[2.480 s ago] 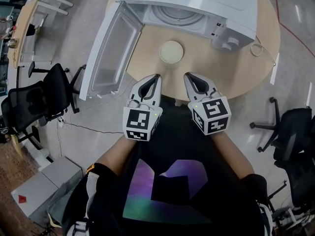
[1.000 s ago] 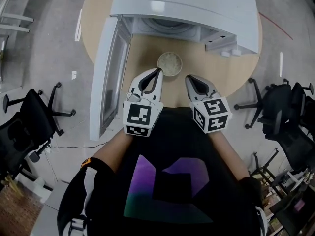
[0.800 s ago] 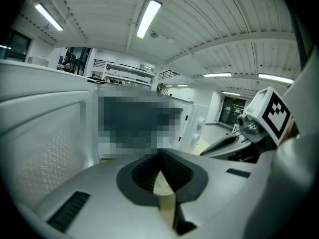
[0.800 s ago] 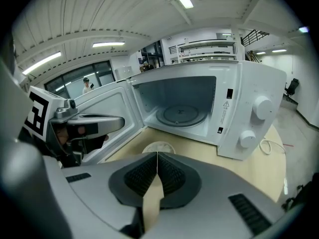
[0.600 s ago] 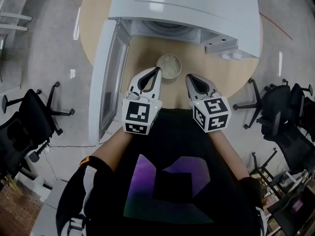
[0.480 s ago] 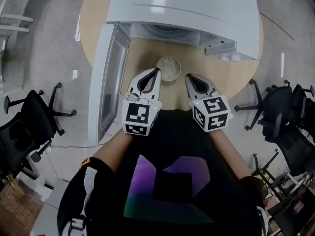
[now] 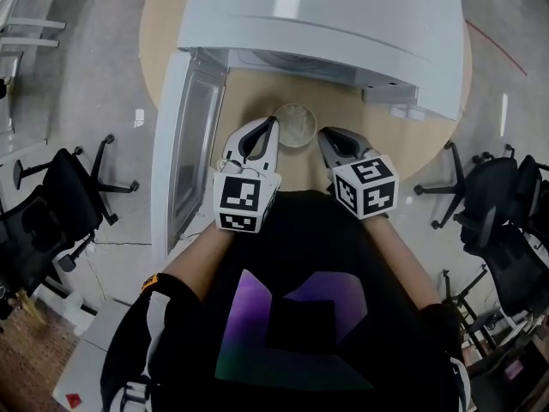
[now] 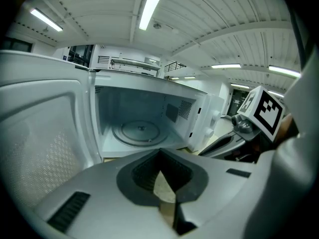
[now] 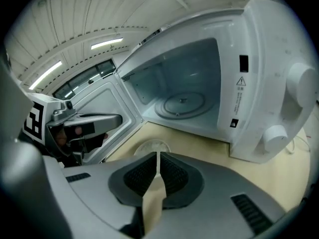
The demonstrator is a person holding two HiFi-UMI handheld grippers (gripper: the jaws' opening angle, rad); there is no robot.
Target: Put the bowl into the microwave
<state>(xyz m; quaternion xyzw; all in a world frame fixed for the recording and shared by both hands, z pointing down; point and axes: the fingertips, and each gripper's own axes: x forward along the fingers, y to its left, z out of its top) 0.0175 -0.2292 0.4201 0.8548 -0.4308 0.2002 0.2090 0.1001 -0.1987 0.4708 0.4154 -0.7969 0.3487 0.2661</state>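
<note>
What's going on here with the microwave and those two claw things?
A person holds a two-jaw gripper in each hand. A small bowl sits on the round table in front of a white microwave whose door stands open. The left gripper and right gripper hover near the bowl, jaws shut and empty; nothing is picked up yet.

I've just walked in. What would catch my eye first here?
A big white microwave stands on a round wooden table, its door swung wide open. A small pale bowl sits on the table just before the opening; the left hand-held gripper and the right hand-held gripper, each with a black-and-white marker cube, flank it, shut and empty.
</note>
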